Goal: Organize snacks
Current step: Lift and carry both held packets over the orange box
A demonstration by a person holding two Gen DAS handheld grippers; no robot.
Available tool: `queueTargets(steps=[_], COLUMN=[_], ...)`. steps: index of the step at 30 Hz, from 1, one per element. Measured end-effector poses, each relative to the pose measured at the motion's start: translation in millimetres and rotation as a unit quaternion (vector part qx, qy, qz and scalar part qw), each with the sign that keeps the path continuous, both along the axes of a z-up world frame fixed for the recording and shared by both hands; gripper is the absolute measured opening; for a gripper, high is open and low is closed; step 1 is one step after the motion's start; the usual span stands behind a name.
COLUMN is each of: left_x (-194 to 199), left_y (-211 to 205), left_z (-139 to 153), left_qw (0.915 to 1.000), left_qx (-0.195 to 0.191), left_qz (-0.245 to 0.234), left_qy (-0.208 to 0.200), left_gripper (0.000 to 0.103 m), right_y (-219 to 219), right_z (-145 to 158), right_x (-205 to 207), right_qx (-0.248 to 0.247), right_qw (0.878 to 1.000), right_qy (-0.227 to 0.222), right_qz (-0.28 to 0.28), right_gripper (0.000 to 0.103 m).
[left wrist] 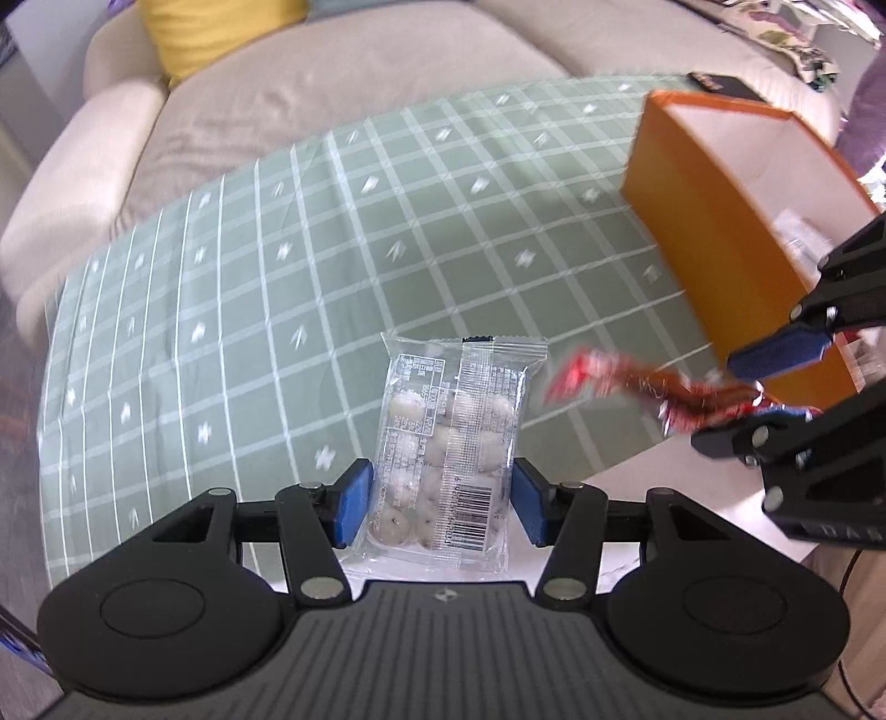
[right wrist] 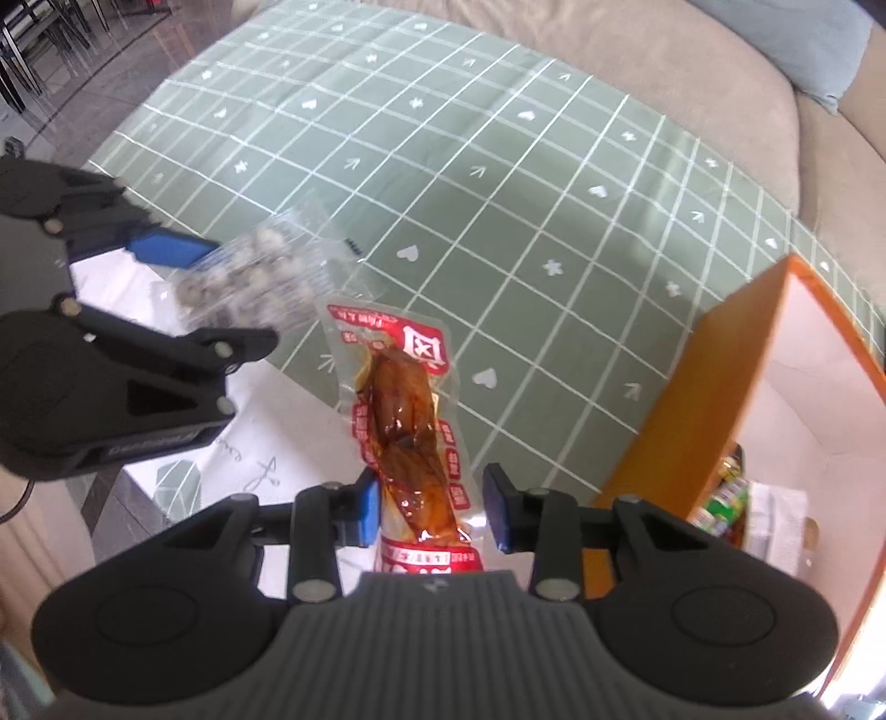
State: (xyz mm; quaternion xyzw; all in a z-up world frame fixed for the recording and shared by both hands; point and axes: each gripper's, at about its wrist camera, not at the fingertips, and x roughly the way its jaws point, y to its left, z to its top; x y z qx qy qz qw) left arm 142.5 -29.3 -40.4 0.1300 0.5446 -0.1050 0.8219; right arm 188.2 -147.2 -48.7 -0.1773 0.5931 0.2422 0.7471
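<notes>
Left wrist: left gripper (left wrist: pixel 442 501) pinches clear packet (left wrist: pixel 451 437); right gripper (right wrist: pixel 434 507) seemingly clasps red packet (right wrist: pixel 407 426).

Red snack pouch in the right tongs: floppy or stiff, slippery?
Probably floppy: the red snack pouch is thin film, extending unsupported past the right tongs. Its glossy wrap looks slippery. Likely light, since it holds one small piece.

left claw (left wrist: pixel 440 501) gripping clear snack packet (left wrist: pixel 448 443)

Green checked cloth (left wrist: pixel 332 232) with little white motifs spread over a white worktop (right wrist: pixel 183 432). Beige sofa (left wrist: pixel 310 77) on the far side, yellow cushion (left wrist: pixel 216 27) far left, light blue cushion (right wrist: pixel 797 39) further along.
</notes>
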Motion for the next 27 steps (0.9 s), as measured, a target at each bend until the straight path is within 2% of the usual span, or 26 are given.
queueTargets(steps=[3,7,14,20,24,27], left_x=[0.5,2.8,0.1,1.8,9.4,15.4], left_y=[-19.9,-49.1,-107.9,-162.1,-192.3,-211.5], left_z=[16.1,32.5,47.6,45.6,39.1,29.1], left_qw=[0.9997,0.9979,0.9897,0.9797,0.9735,0.9689], left_qx=[0.000,0.011,0.027,0.015,0.000,0.004], left_qz=[-0.023,-0.056,-0.127,-0.189,-0.222,-0.243], left_qy=[-0.012,-0.029,-0.060,-0.066,-0.056,-0.045], left_gripper=[0.061,0.061,0.061,0.061,0.061,0.061], right_y=[-16.7,-40.5,-100.2,-156.4,-191.7,-211.1], right_z=[15.0,32.5,39.8,34.6,28.8,24.3], right_x=[-6.1,-14.3,-15.3,-16.5,-16.2,-12.9], right_qx=[0.007,-0.008,-0.045,-0.054,-0.058,-0.053], right_qw=[1.000,1.000,0.997,0.993,0.990,0.987], right_qy=[0.001,-0.021,-0.038,-0.034,-0.032,-0.035], right_qz=[-0.001,-0.001,-0.044,-0.097,-0.128,-0.144], right_gripper=[0.034,0.034,0.034,0.034,0.034,0.034])
